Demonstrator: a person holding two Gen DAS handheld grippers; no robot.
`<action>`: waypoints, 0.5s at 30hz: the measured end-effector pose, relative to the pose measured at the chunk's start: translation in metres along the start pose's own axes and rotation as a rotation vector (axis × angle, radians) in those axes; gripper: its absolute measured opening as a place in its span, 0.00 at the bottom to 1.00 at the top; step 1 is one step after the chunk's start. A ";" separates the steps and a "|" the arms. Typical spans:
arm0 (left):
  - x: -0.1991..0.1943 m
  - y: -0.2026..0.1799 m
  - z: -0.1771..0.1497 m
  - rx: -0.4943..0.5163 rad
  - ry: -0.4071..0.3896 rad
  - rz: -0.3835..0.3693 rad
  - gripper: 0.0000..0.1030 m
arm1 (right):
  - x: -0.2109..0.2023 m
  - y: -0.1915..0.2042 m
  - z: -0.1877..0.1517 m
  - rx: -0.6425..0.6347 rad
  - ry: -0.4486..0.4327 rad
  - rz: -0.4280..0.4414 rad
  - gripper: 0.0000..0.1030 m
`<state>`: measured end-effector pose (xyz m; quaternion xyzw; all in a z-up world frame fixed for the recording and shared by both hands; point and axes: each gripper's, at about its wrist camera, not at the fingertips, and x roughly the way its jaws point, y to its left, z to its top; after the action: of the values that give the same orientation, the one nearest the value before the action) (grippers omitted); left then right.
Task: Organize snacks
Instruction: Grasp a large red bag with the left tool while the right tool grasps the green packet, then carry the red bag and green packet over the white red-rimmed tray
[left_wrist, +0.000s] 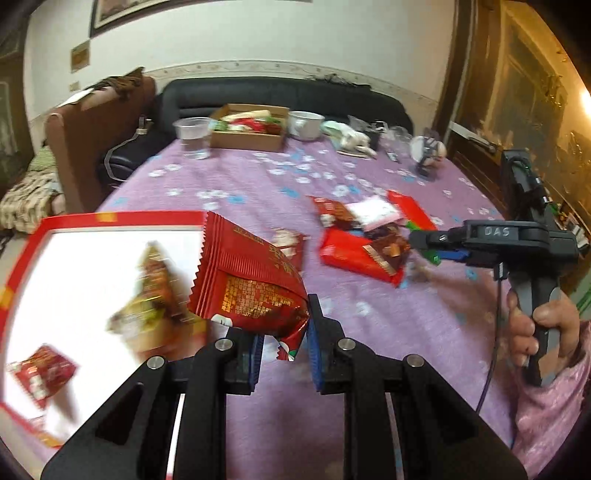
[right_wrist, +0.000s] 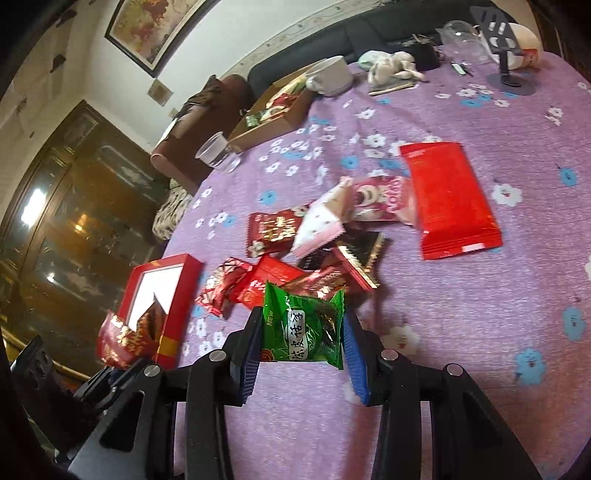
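My left gripper (left_wrist: 284, 343) is shut on a corner of a red snack packet (left_wrist: 247, 280) and holds it over the right edge of a red-rimmed white box (left_wrist: 74, 277). That box holds a small red packet (left_wrist: 40, 373). My right gripper (right_wrist: 301, 343) is shut on a green snack packet (right_wrist: 301, 328) just above the purple flowered tablecloth (right_wrist: 461, 332). A pile of red, pink and dark snack packets (right_wrist: 317, 254) lies ahead of it. The right gripper (left_wrist: 439, 243) also shows in the left wrist view, next to that pile (left_wrist: 365, 236).
A brown cardboard box of snacks (left_wrist: 251, 129), a clear plastic cup (left_wrist: 194, 134), a white bowl (left_wrist: 304, 123) and a soft toy (right_wrist: 395, 66) stand at the table's far edge. A large red packet (right_wrist: 450, 199) lies right of the pile. A sofa and chair lie beyond.
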<state>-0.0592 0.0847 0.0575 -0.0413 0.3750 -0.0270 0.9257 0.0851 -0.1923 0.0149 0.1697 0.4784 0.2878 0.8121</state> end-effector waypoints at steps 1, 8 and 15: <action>-0.004 0.008 -0.002 -0.009 -0.002 0.015 0.18 | 0.001 0.003 0.000 -0.009 -0.005 0.008 0.40; -0.024 0.057 -0.011 -0.072 -0.023 0.104 0.18 | 0.019 0.041 -0.011 -0.054 0.004 0.018 0.40; -0.037 0.103 -0.018 -0.145 -0.050 0.161 0.18 | 0.050 0.118 -0.022 -0.139 0.034 0.120 0.40</action>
<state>-0.0963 0.1889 0.0597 -0.0786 0.3548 0.0758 0.9285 0.0485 -0.0689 0.0351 0.1362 0.4598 0.3713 0.7951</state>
